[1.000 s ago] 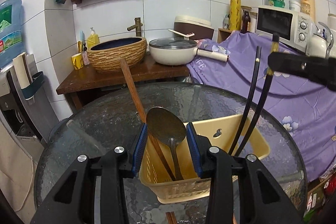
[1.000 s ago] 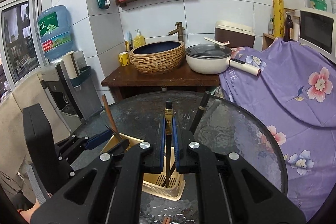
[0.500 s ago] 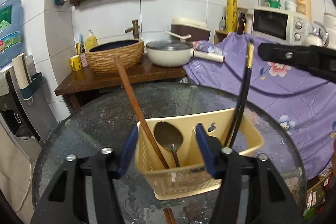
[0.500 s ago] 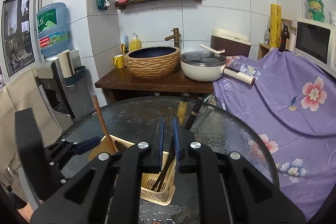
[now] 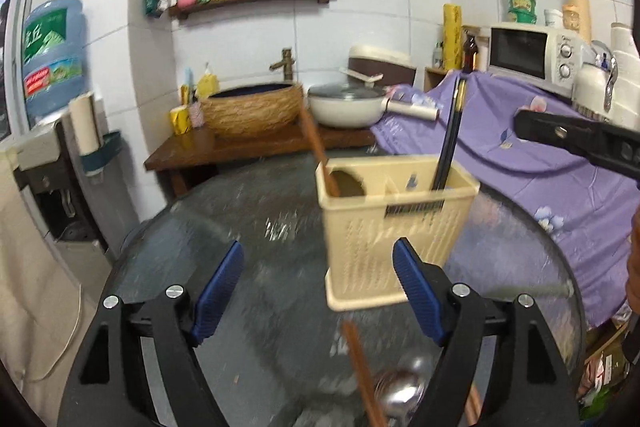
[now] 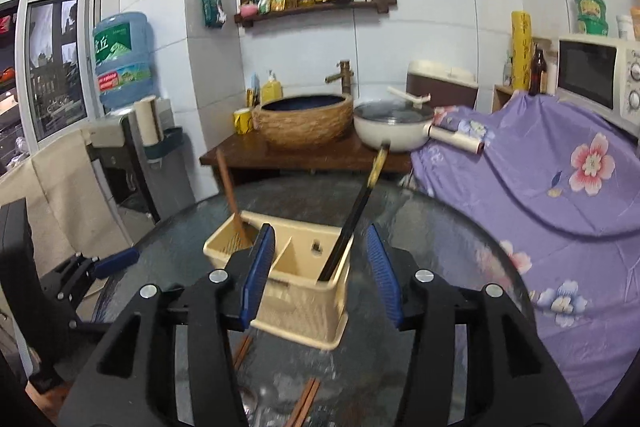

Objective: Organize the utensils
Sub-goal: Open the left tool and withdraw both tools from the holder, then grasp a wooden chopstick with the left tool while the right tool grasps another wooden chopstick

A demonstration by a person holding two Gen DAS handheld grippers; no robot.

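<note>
A cream plastic utensil caddy stands on the round glass table. Its left compartment holds a metal spoon and a wooden stick. Its right compartment holds black chopsticks. A second metal spoon and brown chopsticks lie on the glass close to me. My left gripper is open and empty, in front of the caddy. My right gripper is open and empty, just above the caddy.
Behind the table a wooden stand carries a woven basin and a white pot. A purple flowered cloth covers furniture at right, with a microwave on it. A water dispenser stands at left.
My left gripper let go of the spoon, opened wide and drew back from the caddy. My right gripper let go of the black chopstick, opened and pulled back; the chopsticks now lean in the caddy.
</note>
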